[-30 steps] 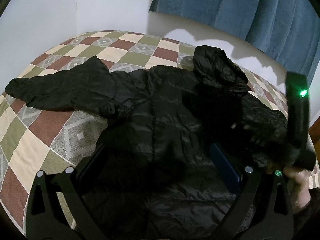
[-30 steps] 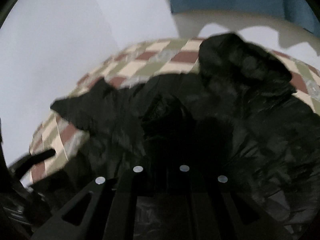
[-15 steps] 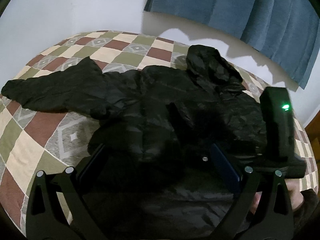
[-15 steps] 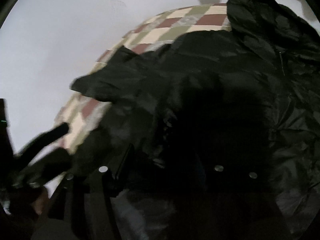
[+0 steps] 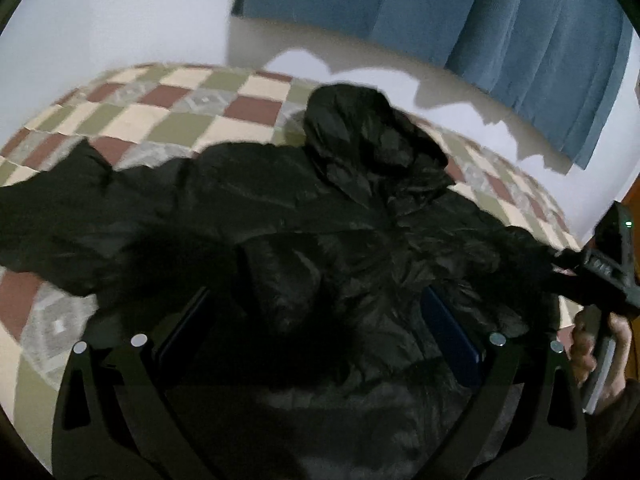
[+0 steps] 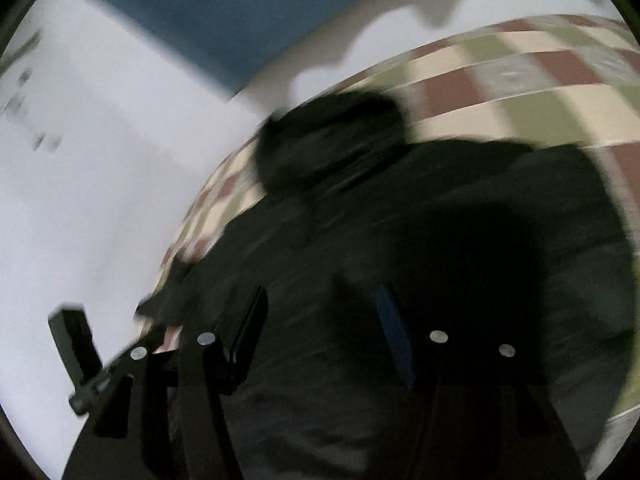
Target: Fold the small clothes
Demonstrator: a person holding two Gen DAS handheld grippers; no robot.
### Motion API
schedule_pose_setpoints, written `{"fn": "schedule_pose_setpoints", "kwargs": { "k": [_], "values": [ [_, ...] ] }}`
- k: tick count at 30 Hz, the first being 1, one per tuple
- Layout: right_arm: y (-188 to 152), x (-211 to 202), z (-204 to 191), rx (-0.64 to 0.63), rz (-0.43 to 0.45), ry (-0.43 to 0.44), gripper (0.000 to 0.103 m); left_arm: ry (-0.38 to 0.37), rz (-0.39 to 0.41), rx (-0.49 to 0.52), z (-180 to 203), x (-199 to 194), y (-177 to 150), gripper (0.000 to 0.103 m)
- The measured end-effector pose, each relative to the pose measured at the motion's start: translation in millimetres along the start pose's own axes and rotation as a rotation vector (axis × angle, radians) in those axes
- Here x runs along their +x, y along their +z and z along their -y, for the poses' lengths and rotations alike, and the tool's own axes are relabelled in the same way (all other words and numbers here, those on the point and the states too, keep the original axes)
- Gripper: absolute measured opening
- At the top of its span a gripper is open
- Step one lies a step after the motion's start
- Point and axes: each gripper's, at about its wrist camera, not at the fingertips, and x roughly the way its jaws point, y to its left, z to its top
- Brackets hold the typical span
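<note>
No brand, label or legible writing on any item in either view; a few dark marks on the white wall [image 6: 80, 200] in the right wrist view are too blurred to read. Black quilted hooded puffer jacket [image 5: 320, 232] lies spread on the bed with the checkered quilt of cream, olive, maroon and grey patterned squares [image 5: 180, 108]. Hood [image 5: 368, 148] lies at the far end toward the wall; one sleeve [image 5: 60, 216] runs out to the left across the quilt. Left gripper [image 5: 316, 344]: jaws wide apart, blue-padded fingers [image 5: 452, 332] spanning the near, lower part of the jacket body, which fills the gap between them; whether the pads touch the fabric cannot be told. Right gripper [image 6: 320, 332]: jaws also apart, nothing clamped, dark jacket fabric in the gap; this view is heavily motion-blurred, so contact cannot be judged. In the left wrist view the right gripper [image 5: 608, 268] sits at the jacket's right edge, a small green light on its body, held by the person's hand [image 5: 592, 356]. In the right wrist view the left gripper [image 6: 80, 356] shows at lower left against the wall. Blue curtain [image 5: 460, 12] hangs above the head of the bed.
</note>
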Motion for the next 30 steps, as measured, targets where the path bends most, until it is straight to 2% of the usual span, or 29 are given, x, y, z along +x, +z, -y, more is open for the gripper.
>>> {"fn": "schedule_pose_setpoints", "kwargs": {
  "k": [4,7,10,15,19,22,26,30],
  "values": [
    [12,3,36,0.065,0.019,-0.050,0.057,0.069,-0.076,0.018,-1,42,2,0.101],
    [11,15,57,0.112,-0.019,-0.130,0.057,0.103,-0.141,0.005,-8,63,-1,0.099],
    [5,26,73,0.142,-0.041,-0.135,0.056,0.118,-0.190,0.009,-16,79,-9,0.097],
    [12,19,67,0.126,-0.040,-0.148,0.057,0.148,-0.178,0.056,-11,81,-11,0.097],
    [11,-15,62,0.138,0.029,-0.114,0.058,0.136,-0.177,0.041,-16,79,-10,0.097],
    [-1,-45,65,0.153,0.065,-0.082,0.063,0.128,-0.174,0.037,-16,78,-11,0.097],
    [-22,-55,79,0.183,0.032,-0.095,0.063,0.124,-0.170,0.035,-17,79,-10,0.097],
    [-40,-42,105,0.240,0.005,-0.113,0.063,0.125,-0.169,0.038,-17,80,-11,0.097]
  ]
}}
